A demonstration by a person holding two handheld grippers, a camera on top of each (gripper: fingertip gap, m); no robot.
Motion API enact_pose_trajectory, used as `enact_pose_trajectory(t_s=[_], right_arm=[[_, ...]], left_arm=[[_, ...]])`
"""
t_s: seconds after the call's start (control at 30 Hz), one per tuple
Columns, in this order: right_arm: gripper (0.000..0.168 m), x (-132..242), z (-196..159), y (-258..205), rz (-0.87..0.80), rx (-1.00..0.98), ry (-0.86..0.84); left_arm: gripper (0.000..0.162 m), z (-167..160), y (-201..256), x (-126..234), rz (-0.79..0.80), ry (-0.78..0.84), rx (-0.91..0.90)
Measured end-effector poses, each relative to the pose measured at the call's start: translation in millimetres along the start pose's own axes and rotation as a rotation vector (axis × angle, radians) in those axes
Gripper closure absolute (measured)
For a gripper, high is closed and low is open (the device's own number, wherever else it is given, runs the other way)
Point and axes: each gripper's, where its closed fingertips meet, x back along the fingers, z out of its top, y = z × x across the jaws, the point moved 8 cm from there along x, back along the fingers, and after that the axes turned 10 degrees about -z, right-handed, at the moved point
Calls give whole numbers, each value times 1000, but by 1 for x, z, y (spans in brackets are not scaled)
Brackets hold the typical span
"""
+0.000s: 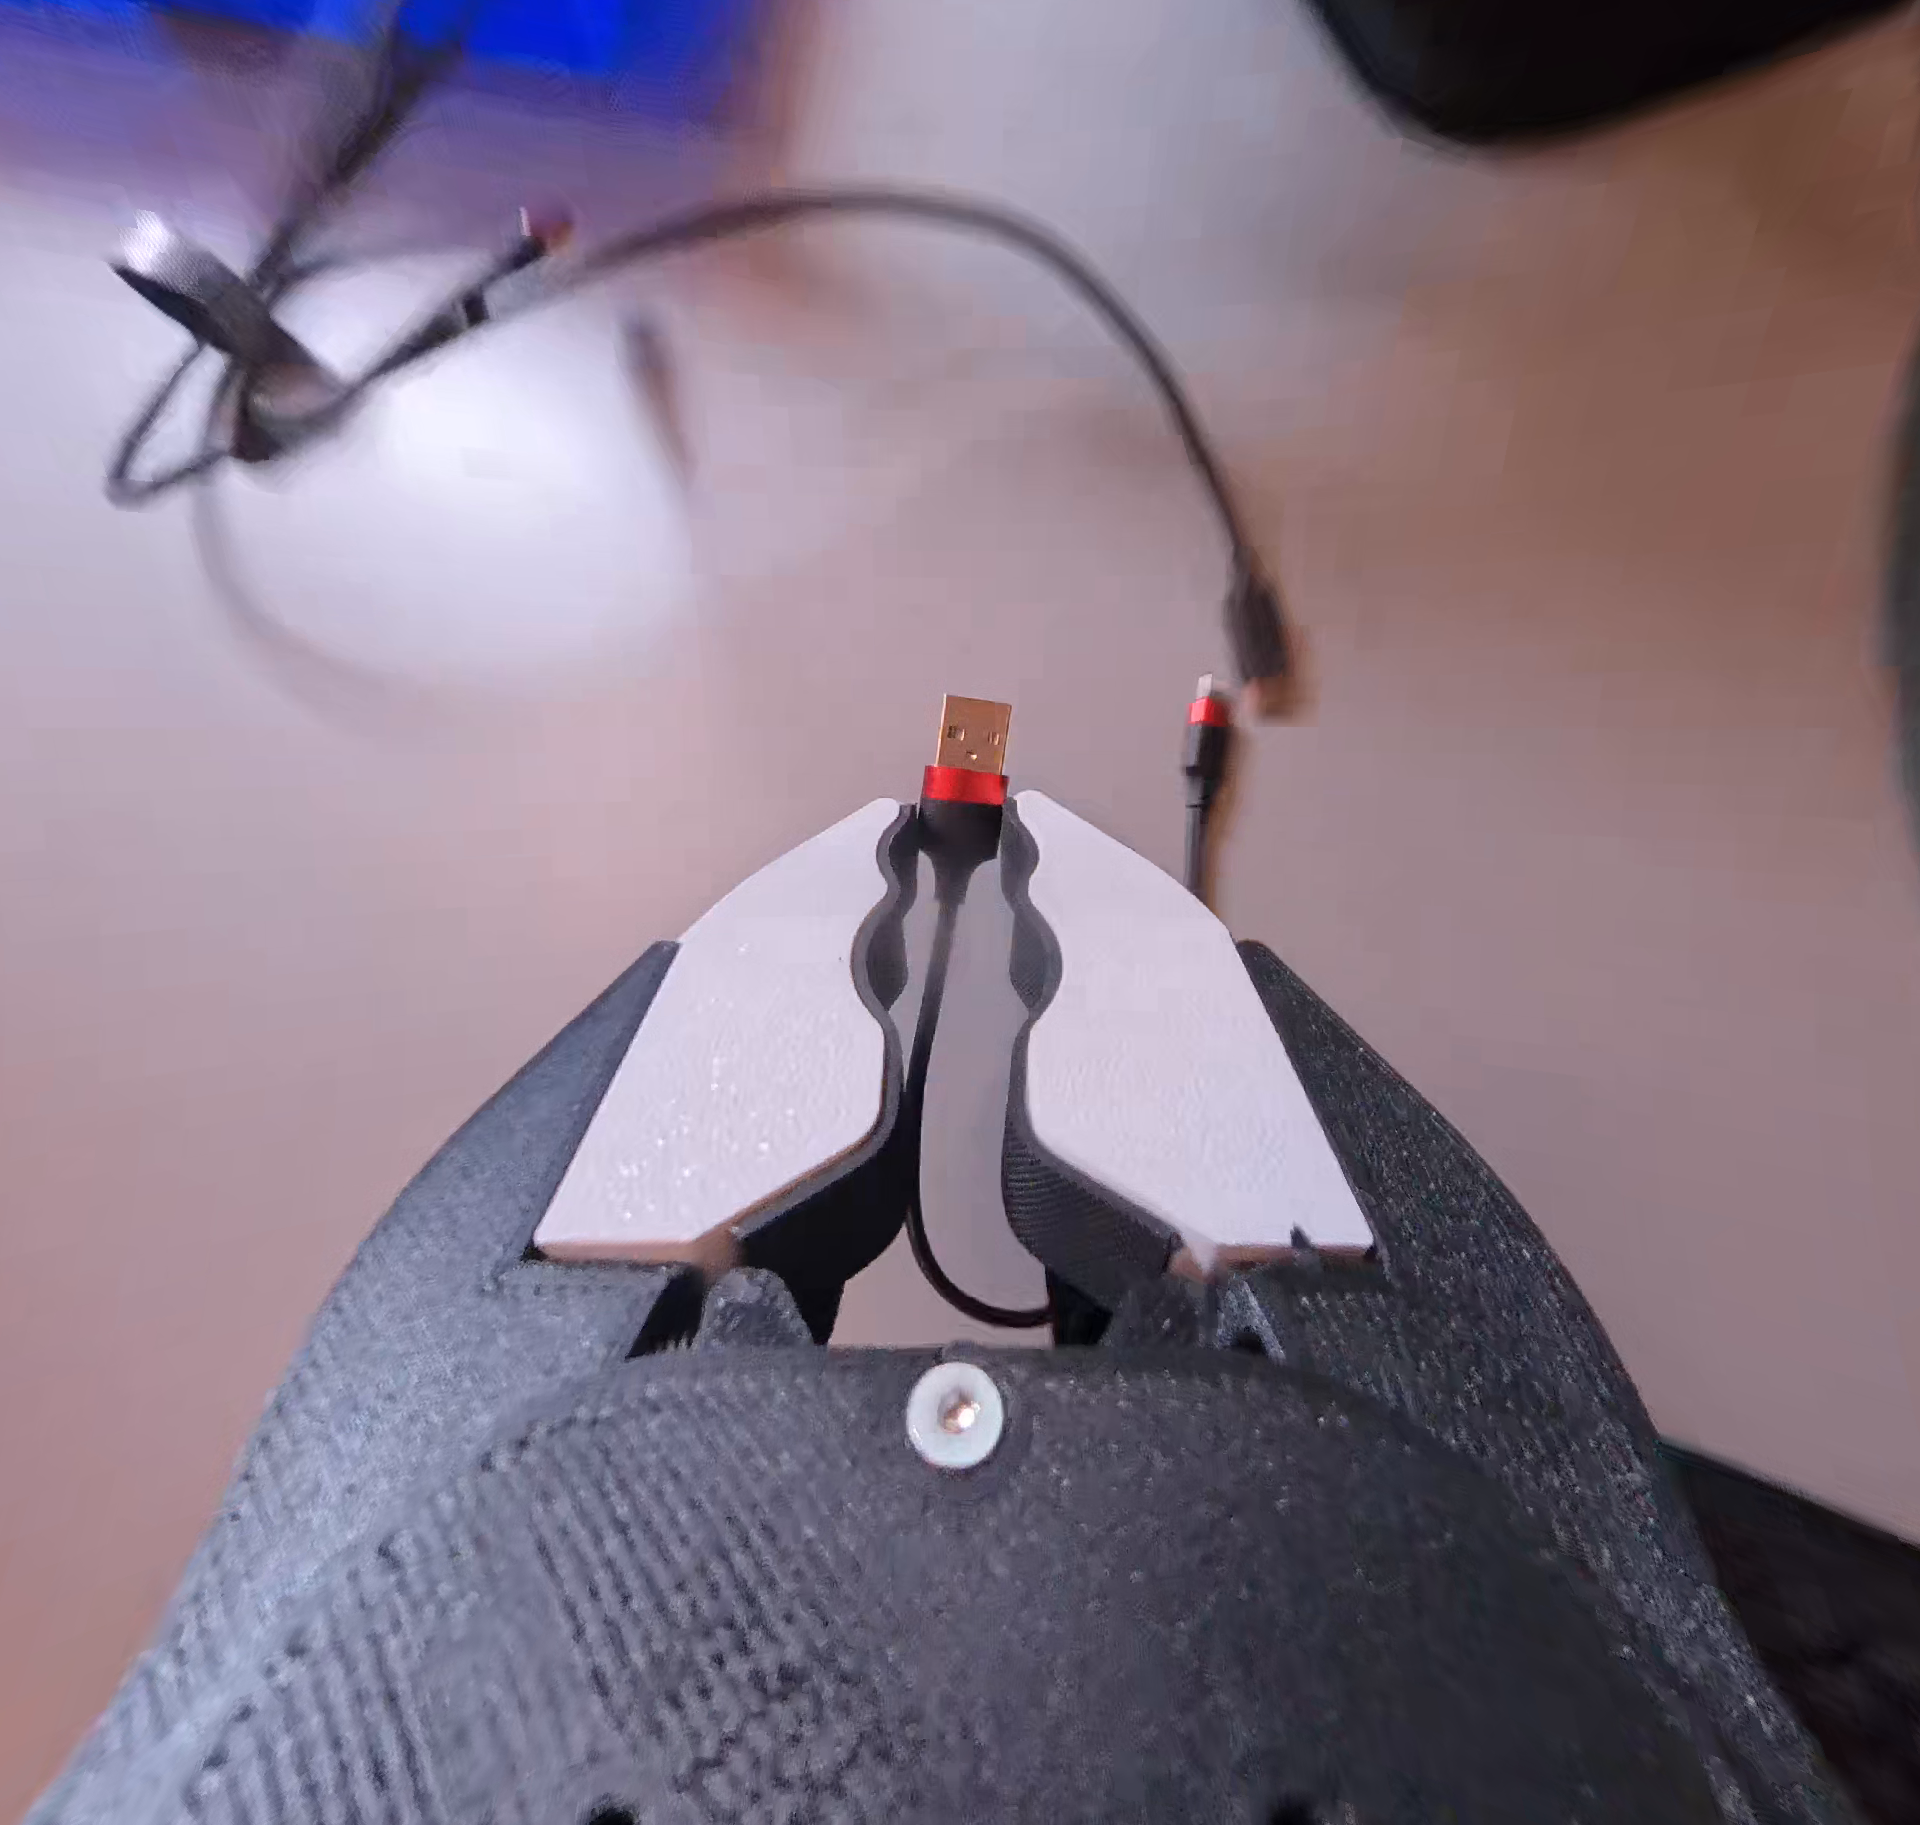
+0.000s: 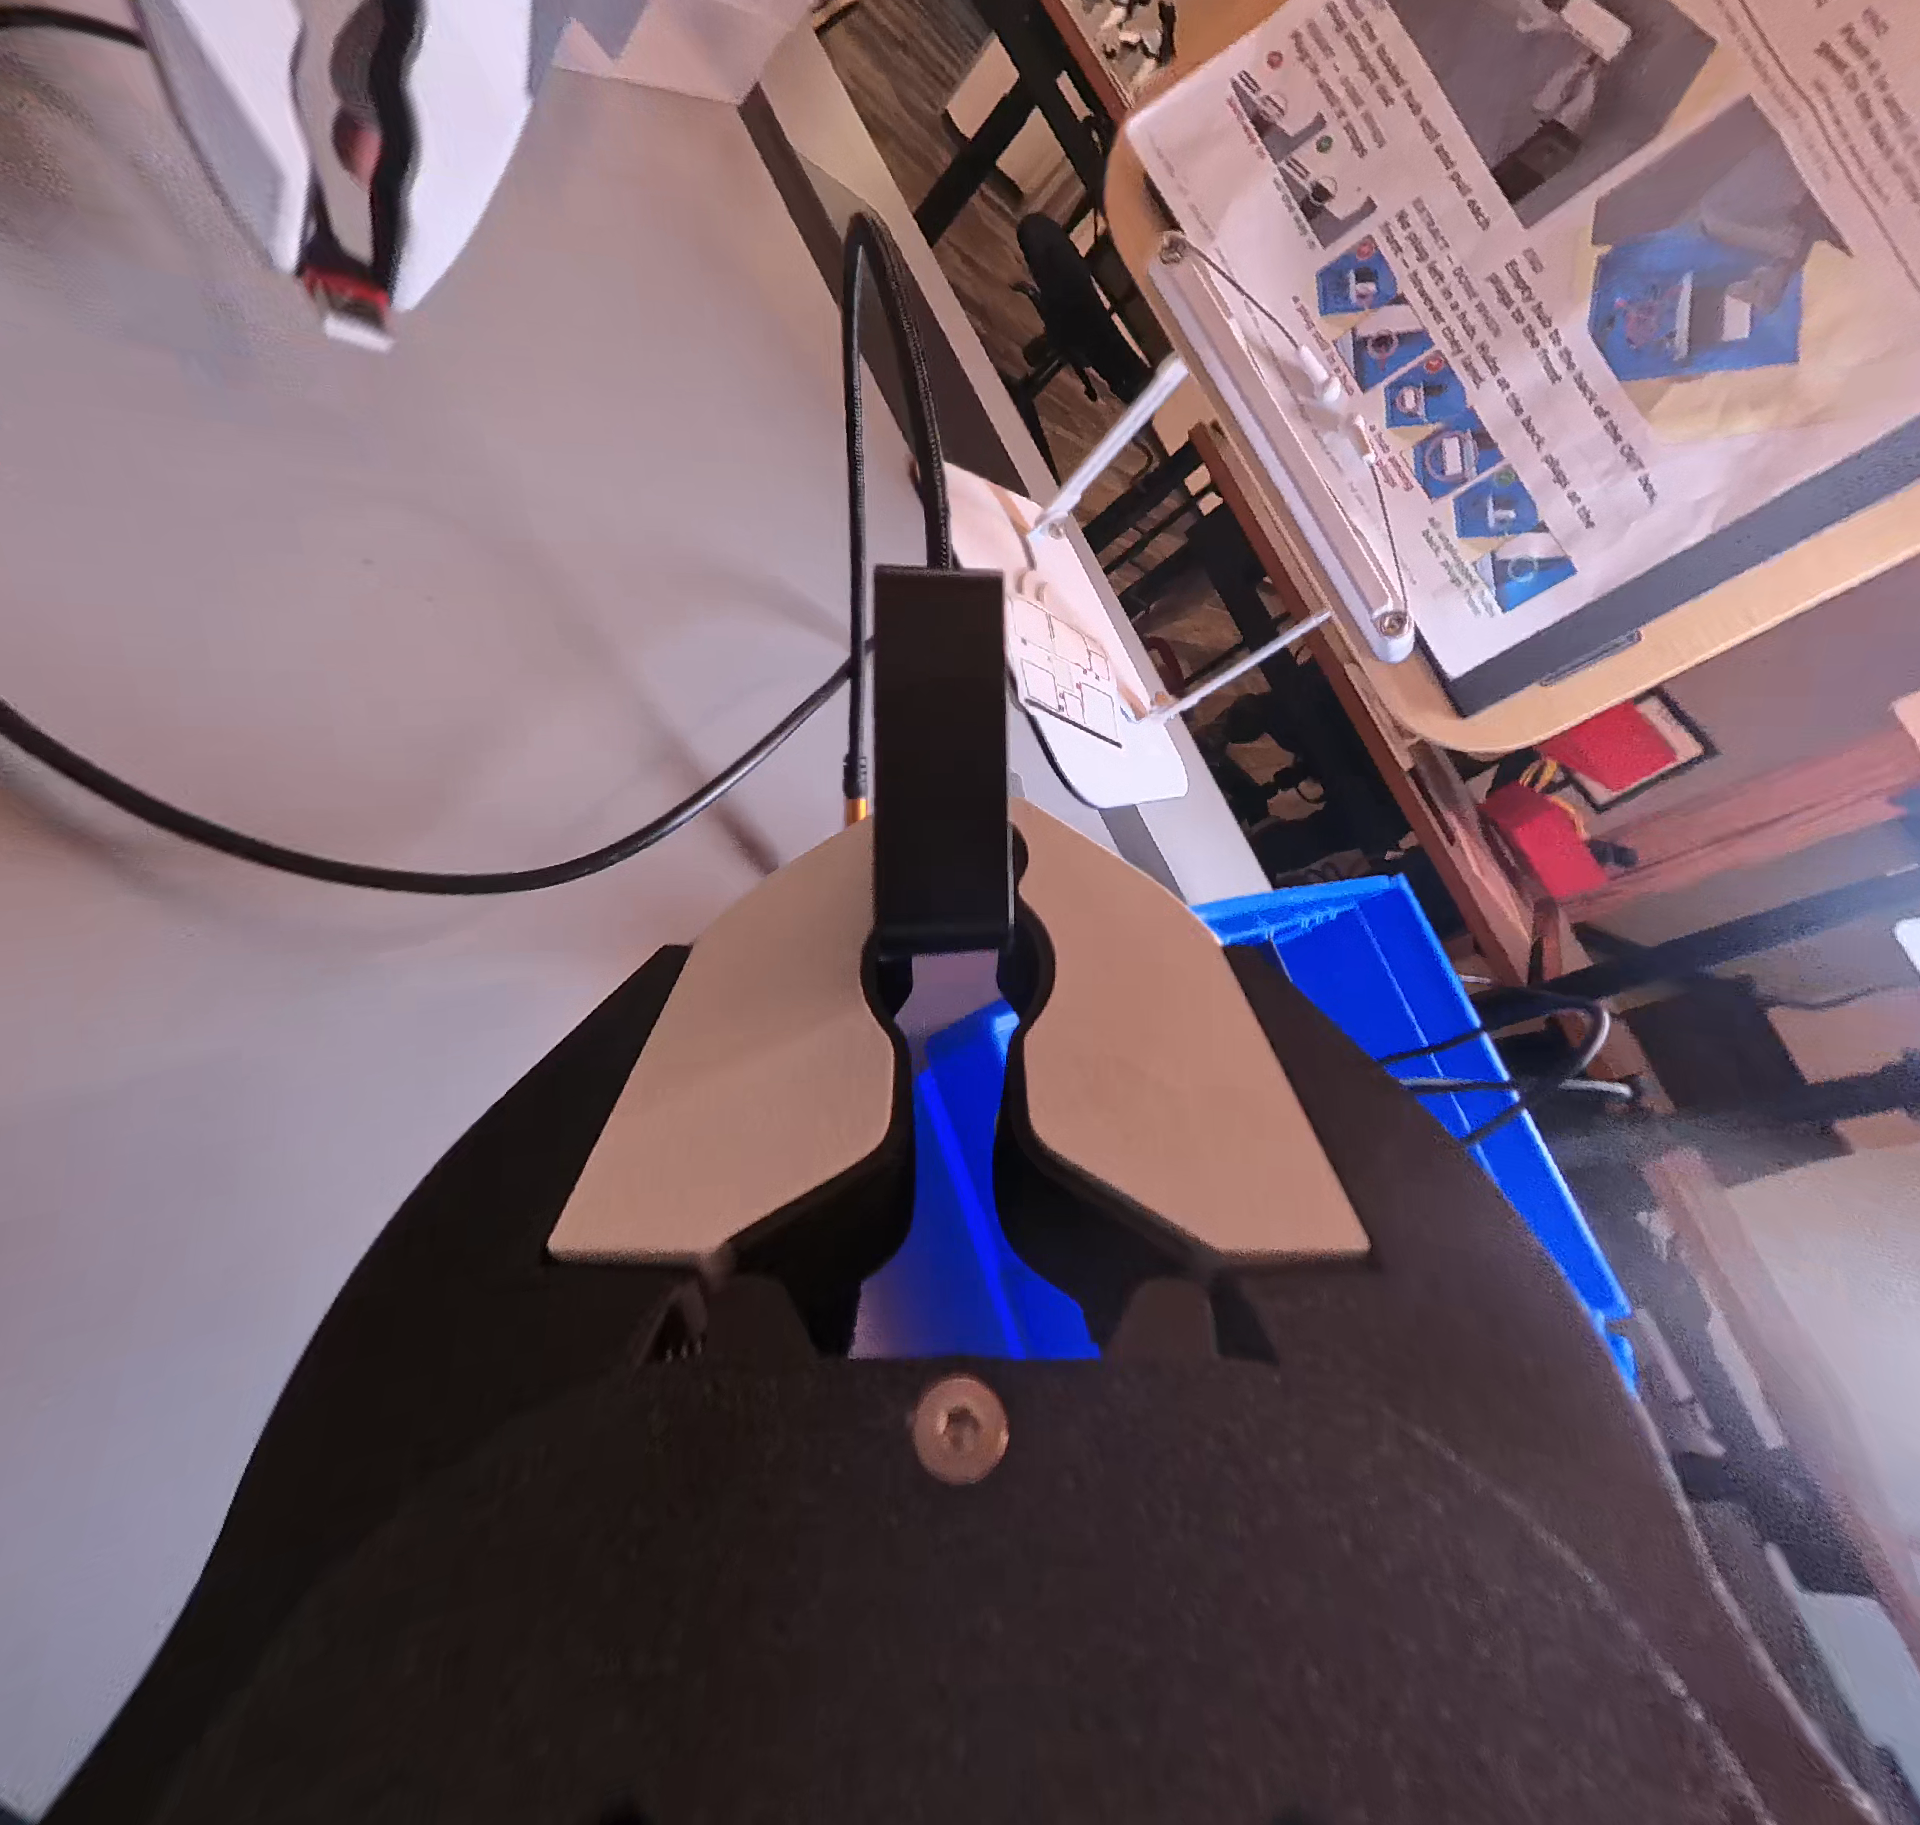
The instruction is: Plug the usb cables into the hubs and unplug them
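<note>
While your left gripper [image 1: 962, 807] is clamped on the red-collared USB plug [image 1: 972, 749], its gold end juts past the fingertips above the pale table [image 1: 416, 840]. Your right gripper [image 2: 940, 866] pinches the black hub [image 2: 940, 757], which stands up between its fingers, cord arching away behind.

Left wrist view — mounted behind the left gripper [image 1: 964, 809], facing forward along its jaws, angled down, close above the pale surface [image 1: 416, 840]. Right wrist view — mounted behind the right gripper [image 2: 940, 882], rolled sideways, looking across the same surface toward room furniture. Shared: surface, blue bin [image 2: 1382, 1027], left gripper at upper left in right view.
</note>
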Motion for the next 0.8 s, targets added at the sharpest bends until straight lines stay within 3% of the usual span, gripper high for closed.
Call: enact_pose_trajectory(t_s=[0.13,0.27,0.47,0.8], right_arm=[[156,-3,10,-16,-9,184,36],[156,-7,22,-41,-16,390,43],[156,-7,32,-63,-25,516,94],[156,-5,32,-71,-23,569,168]], left_arm=[[147,44,18,14,-21,97,82],[147,67,24,-4,-51,72,135],[147,75,21,-31,-111,14,164],[147,79,24,-34,-148,-36,113]])
